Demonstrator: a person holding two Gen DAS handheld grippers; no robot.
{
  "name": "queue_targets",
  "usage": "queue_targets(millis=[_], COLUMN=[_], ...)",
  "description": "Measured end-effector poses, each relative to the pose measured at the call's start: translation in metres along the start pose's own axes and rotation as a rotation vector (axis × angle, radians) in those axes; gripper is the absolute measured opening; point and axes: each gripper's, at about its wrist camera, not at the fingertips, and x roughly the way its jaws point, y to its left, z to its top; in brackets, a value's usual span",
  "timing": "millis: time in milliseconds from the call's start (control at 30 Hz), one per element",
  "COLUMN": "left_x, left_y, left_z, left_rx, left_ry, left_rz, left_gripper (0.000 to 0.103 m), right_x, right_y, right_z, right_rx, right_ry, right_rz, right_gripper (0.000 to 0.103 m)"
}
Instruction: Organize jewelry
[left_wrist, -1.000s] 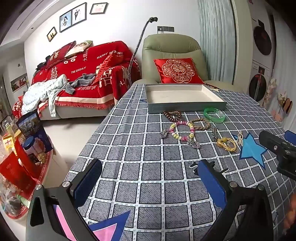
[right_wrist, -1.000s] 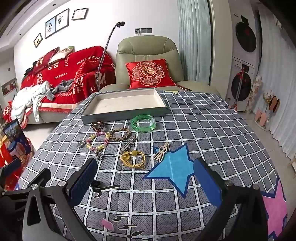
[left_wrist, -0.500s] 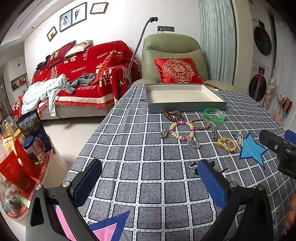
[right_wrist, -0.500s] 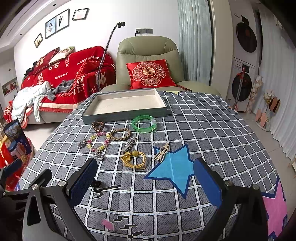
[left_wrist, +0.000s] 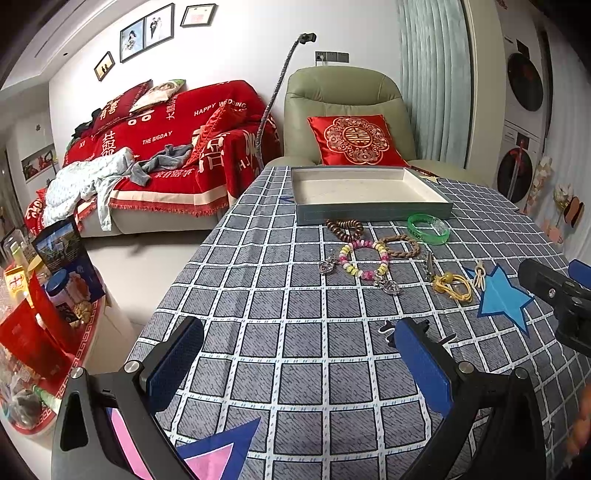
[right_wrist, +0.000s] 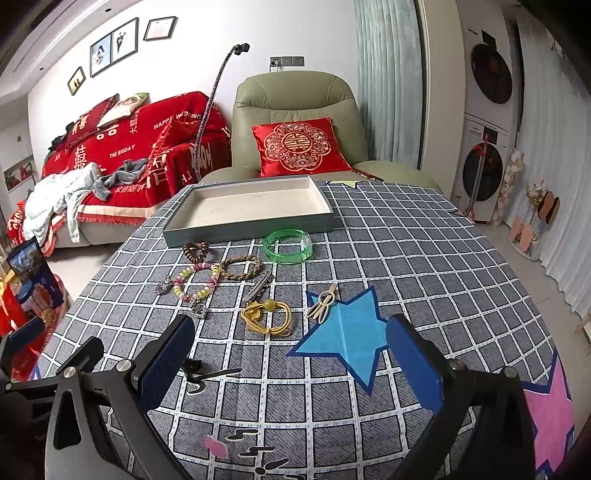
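A grey tray (right_wrist: 177, 233) with a cream inside stands empty at the far side of the checked tablecloth; it also shows in the left wrist view (left_wrist: 373, 214). In front of it lie a green bangle (right_wrist: 288, 246), a dark wooden bead bracelet (right_wrist: 195, 251), a braided brown bracelet (right_wrist: 242, 267), a pink and yellow bead bracelet (right_wrist: 195, 282), a metal hair clip (right_wrist: 257, 288), a yellow cord (right_wrist: 266, 315) and a cream clip (right_wrist: 323, 306). A black hair clip (right_wrist: 205, 373) lies nearest. My right gripper (right_wrist: 290, 360) and left gripper (left_wrist: 297, 360) are open and empty, short of the jewelry.
A green armchair (right_wrist: 295, 122) with a red cushion stands behind the table. A red-covered sofa (right_wrist: 122, 147) is at the left. A low stand with red boxes and jars (left_wrist: 40, 306) is left of the table. A blue star (right_wrist: 347, 332) is on the cloth.
The right wrist view has shifted very slightly. The left gripper and the jewelry have not moved.
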Motion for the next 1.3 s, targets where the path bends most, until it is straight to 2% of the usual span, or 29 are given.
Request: queue_targets(millis=[1300], left_x=[-0.0008], left_y=[0.0011], left_z=[-0.0032], left_rx=[-0.003], left_ry=[0.005], left_rz=[-0.005], left_gripper=[0.103], right_x=[0.0002], right_y=[0.0019], right_z=[-0.0014], right_rx=[-0.011], right_ry=[0.023], right_rz=[-0.005], right_gripper=[0.103])
